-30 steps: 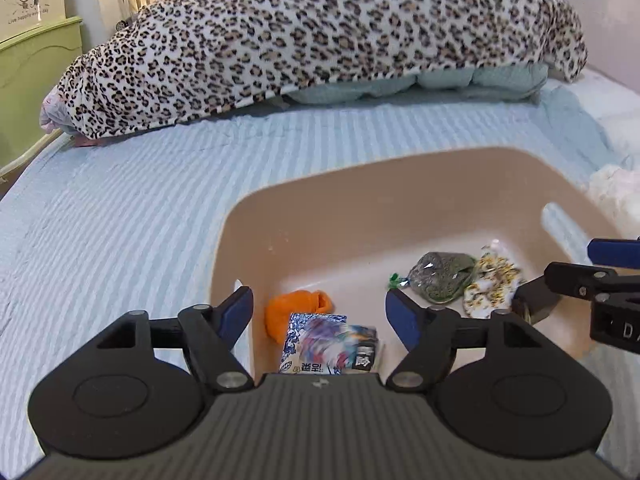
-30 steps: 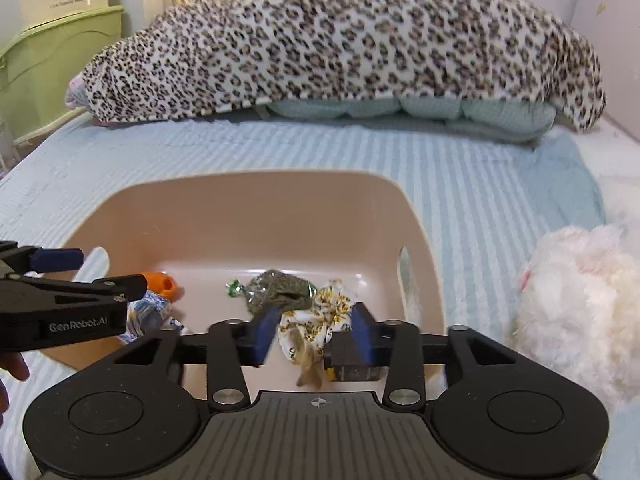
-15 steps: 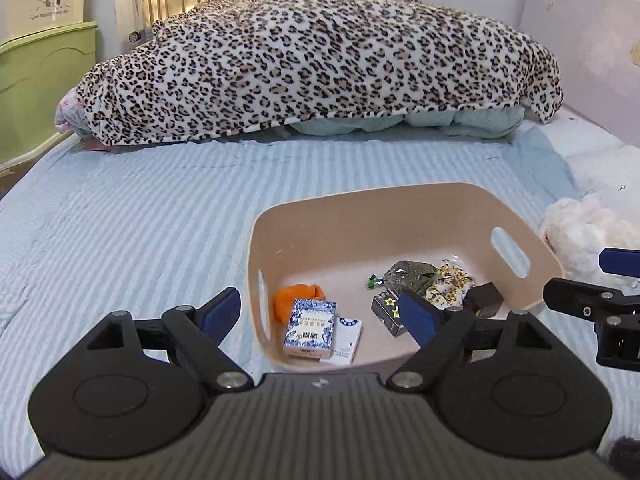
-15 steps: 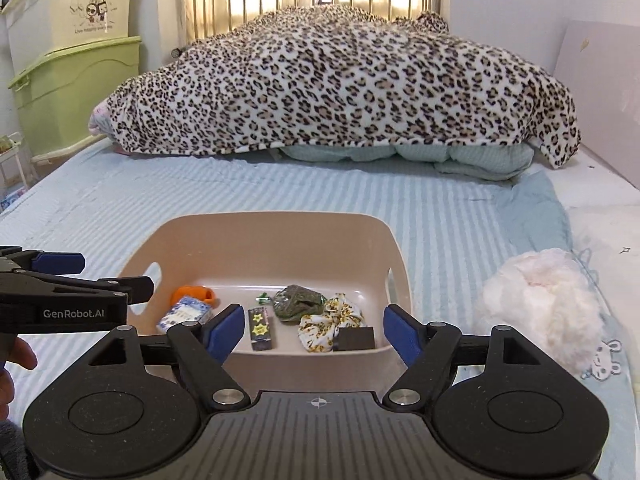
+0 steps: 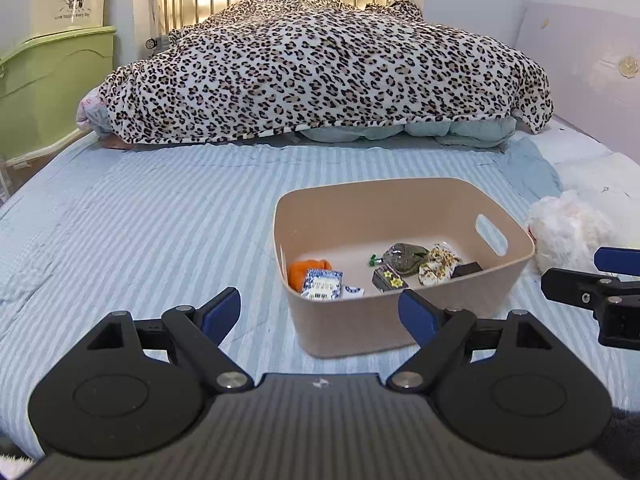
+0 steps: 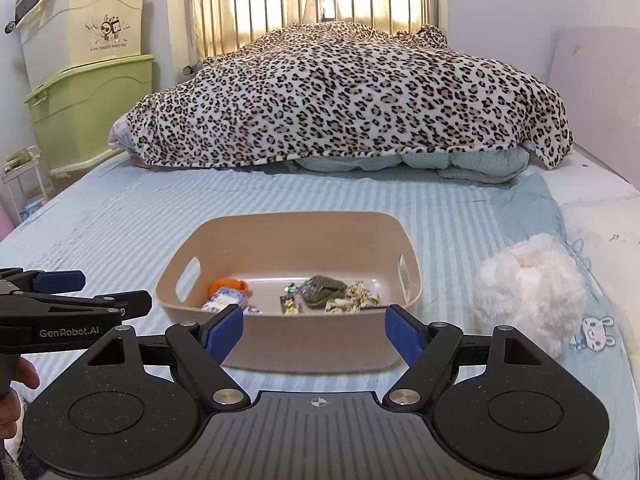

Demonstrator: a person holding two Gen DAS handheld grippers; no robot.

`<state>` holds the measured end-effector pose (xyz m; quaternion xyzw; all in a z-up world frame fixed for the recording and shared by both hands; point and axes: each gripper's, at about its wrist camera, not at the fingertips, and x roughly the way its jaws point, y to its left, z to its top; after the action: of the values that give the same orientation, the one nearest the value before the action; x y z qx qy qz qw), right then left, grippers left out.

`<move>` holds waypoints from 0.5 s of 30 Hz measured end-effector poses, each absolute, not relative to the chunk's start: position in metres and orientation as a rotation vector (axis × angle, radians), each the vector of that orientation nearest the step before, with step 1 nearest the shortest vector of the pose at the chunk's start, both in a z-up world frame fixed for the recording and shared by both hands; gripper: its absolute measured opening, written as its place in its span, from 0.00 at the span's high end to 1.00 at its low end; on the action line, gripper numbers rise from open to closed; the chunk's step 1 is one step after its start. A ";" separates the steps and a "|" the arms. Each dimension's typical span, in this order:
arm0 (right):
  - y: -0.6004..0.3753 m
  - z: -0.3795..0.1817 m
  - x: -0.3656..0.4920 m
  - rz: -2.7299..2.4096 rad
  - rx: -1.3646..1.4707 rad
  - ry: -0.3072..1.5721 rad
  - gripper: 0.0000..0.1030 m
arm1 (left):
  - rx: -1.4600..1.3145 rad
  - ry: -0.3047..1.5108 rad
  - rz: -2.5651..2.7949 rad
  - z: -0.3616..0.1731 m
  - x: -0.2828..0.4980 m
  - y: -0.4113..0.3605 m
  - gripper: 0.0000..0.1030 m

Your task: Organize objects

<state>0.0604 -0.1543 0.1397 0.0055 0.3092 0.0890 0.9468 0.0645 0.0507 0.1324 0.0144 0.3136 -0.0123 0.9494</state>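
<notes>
A beige plastic bin (image 5: 408, 320) with handle slots sits on the striped bed; it also shows in the right wrist view (image 6: 304, 344). Inside lie an orange item (image 5: 306, 270), a blue-white pack (image 5: 322, 284), a small dark starred box (image 5: 388, 278), a green pouch (image 5: 404, 255), a yellow-patterned wrapper (image 5: 438, 266) and a black box (image 5: 466, 269). My left gripper (image 5: 320, 312) is open and empty, in front of the bin's near left corner. My right gripper (image 6: 316, 330) is open and empty, just before the bin's near wall.
A white fluffy plush (image 6: 528, 292) lies right of the bin. A leopard-print blanket (image 5: 320, 76) covers a pile at the back of the bed. Green and cream storage boxes (image 6: 88, 76) stand at the left. The striped sheet (image 5: 140, 232) spreads left of the bin.
Both grippers have pulled back and up from inside the bin. The right gripper opened and left the black box in the bin; the blue-white pack lies inside too.
</notes>
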 end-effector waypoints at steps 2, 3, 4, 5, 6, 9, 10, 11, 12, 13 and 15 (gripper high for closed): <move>-0.155 0.138 0.052 0.182 0.024 0.632 0.23 | 0.035 0.636 -0.030 0.133 0.054 0.051 0.16; -0.155 0.138 0.048 0.184 0.031 0.634 0.23 | 0.036 0.636 -0.034 0.133 0.050 0.050 0.16; -0.155 0.137 0.045 0.184 0.037 0.637 0.23 | 0.037 0.635 -0.039 0.134 0.046 0.051 0.16; -0.155 0.137 0.041 0.185 0.041 0.639 0.23 | 0.038 0.633 -0.045 0.134 0.041 0.051 0.16; -0.155 0.136 0.039 0.187 0.044 0.641 0.22 | 0.041 0.632 -0.049 0.135 0.037 0.050 0.16; -0.153 0.135 0.029 0.196 0.050 0.650 0.22 | 0.045 0.626 -0.055 0.137 0.024 0.050 0.16; -0.152 0.134 0.024 0.199 0.051 0.652 0.22 | 0.044 0.624 -0.057 0.137 0.020 0.050 0.16; -0.152 0.135 0.022 0.201 0.055 0.652 0.22 | 0.043 0.622 -0.058 0.138 0.017 0.051 0.16; -0.152 0.135 0.019 0.204 0.061 0.651 0.21 | 0.043 0.618 -0.058 0.139 0.012 0.051 0.16; -0.153 0.135 0.015 0.210 0.071 0.650 0.21 | 0.043 0.617 -0.057 0.139 0.008 0.051 0.16; -0.153 0.136 0.007 0.215 0.087 0.647 0.21 | 0.038 0.618 -0.059 0.141 0.001 0.051 0.16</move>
<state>0.0069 -0.1531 0.1363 0.0425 0.3170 0.1052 0.9416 0.0012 0.0508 0.1405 0.0186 0.3039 -0.0293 0.9521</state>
